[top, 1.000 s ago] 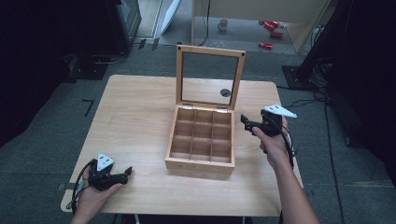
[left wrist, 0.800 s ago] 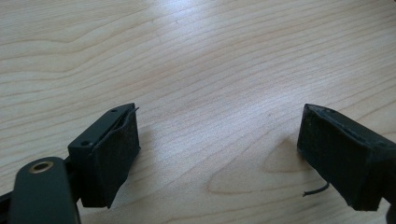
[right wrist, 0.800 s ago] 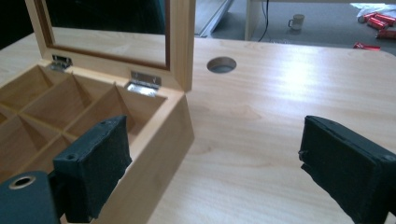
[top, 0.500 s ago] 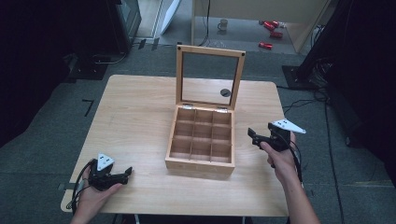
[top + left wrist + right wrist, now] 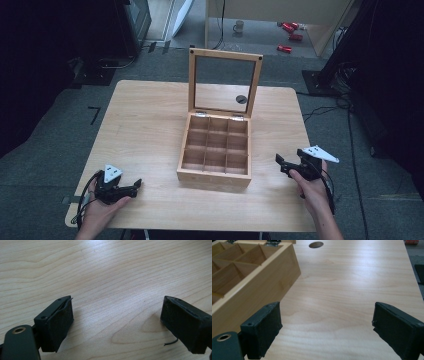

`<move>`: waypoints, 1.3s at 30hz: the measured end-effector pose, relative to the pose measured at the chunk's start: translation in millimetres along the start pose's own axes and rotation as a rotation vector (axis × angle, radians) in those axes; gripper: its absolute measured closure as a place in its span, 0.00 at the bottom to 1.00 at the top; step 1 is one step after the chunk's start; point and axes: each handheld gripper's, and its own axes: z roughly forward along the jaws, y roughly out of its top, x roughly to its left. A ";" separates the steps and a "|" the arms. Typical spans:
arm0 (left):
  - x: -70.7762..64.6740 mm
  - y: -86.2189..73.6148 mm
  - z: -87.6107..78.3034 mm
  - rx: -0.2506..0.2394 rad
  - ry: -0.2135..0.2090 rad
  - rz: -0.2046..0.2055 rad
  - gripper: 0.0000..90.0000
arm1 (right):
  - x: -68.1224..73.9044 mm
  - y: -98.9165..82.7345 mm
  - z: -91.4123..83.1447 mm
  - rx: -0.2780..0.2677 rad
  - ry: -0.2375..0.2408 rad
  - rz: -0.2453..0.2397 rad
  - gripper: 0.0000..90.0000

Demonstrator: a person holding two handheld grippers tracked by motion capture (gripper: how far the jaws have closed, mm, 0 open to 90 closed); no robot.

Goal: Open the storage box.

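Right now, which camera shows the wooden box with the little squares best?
The high view: the whole wooden box, its lid up and all nine compartments visible. The right gripper view catches one corner. The left gripper view faces bare table.

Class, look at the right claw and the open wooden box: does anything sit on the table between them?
Nothing visible does. The right claw is open and empty, right of the wooden box, with bare table between them. The box's nearest side wall faces the claw.

Box (image 5: pixel 215 150) sits mid desk (image 5: pixel 145 125), betw. left hand-held gripper (image 5: pixel 131 188) & right hand-held gripper (image 5: pixel 281 165); lid upright behind compartments.
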 end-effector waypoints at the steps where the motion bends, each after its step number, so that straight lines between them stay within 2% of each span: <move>1: 0.0 0.0 0.0 0.000 0.000 0.000 0.13 | -1.5 -3.7 -2.8 0.004 -0.005 -0.001 0.10; 15: 0.0 0.0 0.0 0.001 0.001 -0.001 0.12 | -15.8 -41.3 -31.1 0.050 -0.039 0.022 0.10; 23: 0.0 0.0 0.0 0.001 0.001 -0.001 0.12 | -18.2 -59.0 -39.0 0.078 -0.049 0.030 0.10; 28: -0.1 0.0 0.0 0.001 0.002 -0.001 0.12 | -16.4 -71.8 -38.0 0.128 -0.081 0.001 0.10; 34: -0.1 0.0 0.0 0.000 0.002 -0.001 0.12 | -13.9 -74.8 -36.7 0.153 -0.113 -0.008 0.10; 39: 0.0 -0.1 0.0 0.000 0.002 -0.003 0.12 | -7.3 -76.1 -33.2 0.188 -0.148 -0.062 0.09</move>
